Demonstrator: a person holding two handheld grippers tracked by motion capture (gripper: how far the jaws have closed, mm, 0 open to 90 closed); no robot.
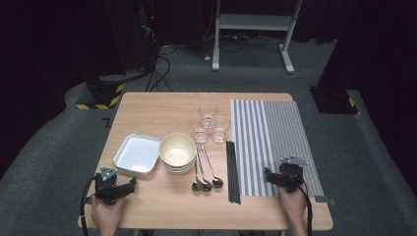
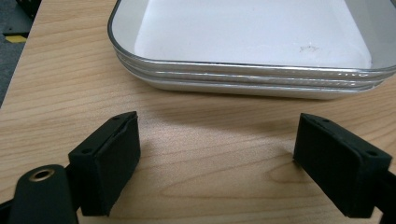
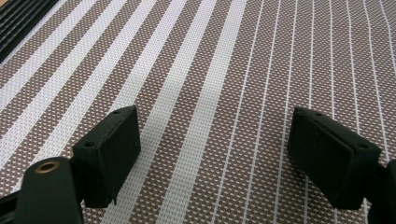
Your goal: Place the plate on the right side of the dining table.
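Left gripper (image 2: 217, 154), jaws wide apart w/ nothing between, rests on the table (image 1: 147, 206) just short of the stacked metal trays (image 2: 243, 74), probably two. Right gripper (image 3: 215, 154), also gaping & empty, sits over the striped placemat (image 3: 224, 70).

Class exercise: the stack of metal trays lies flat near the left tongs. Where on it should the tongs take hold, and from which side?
Grip the near rim of the top tray, coming in low from the person's side. The left tongs already face that edge with open jaws. The rolled lip overhangs the tray beneath, probably giving one pad a ledge while the other goes inside the shallow wall.
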